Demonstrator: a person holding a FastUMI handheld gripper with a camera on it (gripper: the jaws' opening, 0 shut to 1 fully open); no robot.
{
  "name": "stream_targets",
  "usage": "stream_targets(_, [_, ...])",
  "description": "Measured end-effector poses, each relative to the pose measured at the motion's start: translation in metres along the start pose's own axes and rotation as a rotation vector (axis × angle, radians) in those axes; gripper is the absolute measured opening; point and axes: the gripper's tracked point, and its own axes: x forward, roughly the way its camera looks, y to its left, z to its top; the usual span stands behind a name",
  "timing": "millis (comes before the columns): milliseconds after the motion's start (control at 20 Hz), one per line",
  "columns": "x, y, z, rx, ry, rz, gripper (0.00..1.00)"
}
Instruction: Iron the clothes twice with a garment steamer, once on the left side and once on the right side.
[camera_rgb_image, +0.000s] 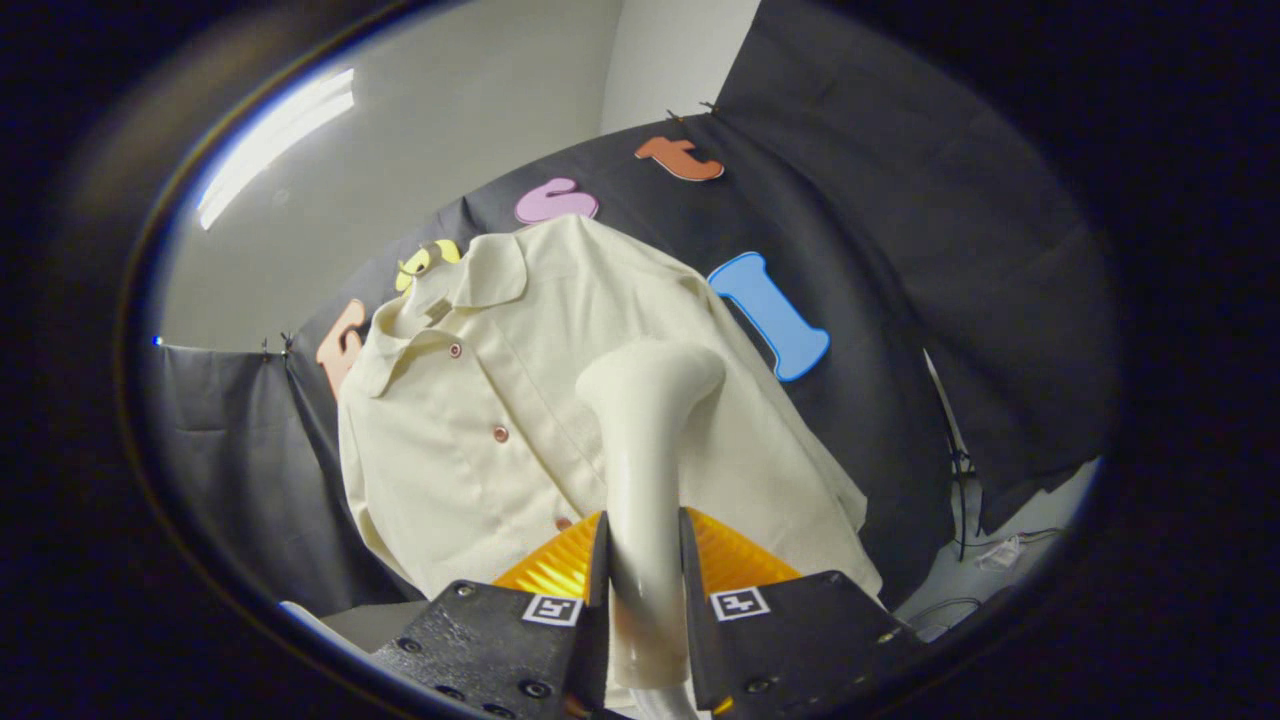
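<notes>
Against the booth's dark wall, a cream shirt (480, 420) is hanging, buttons running down its front. Moving right, I am seeing the garment steamer (645, 440) rising before the shirt's right half, its head apparently touching the cloth. My gripper (645, 560) is clamping its handle, both fingers pressing on it.

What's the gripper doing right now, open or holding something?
Gripper: shut on the cream plastic garment steamer, both fingers pressing its handle, its head against the cream buttoned shirt.
</notes>
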Motion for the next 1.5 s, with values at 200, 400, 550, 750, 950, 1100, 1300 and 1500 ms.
stream_targets(200, [-0.008,-0.021,-0.023,0.026,0.025,-0.024,0.32])
stream_targets(400, [-0.019,-0.038,-0.048,0.043,0.057,-0.04,0.32])
stream_targets(550, [-0.029,-0.051,-0.068,0.051,0.085,-0.053,0.32])
stream_targets(750, [-0.042,-0.074,-0.098,0.062,0.131,-0.083,0.32])
stream_targets(950, [-0.055,-0.094,-0.125,0.083,0.165,-0.116,0.32])
stream_targets(1100, [-0.065,-0.105,-0.139,0.082,0.182,-0.138,0.32])
stream_targets(1300, [-0.073,-0.113,-0.156,0.093,0.201,-0.153,0.32])
stream_targets(1500, [-0.085,-0.119,-0.169,0.107,0.213,-0.17,0.32])
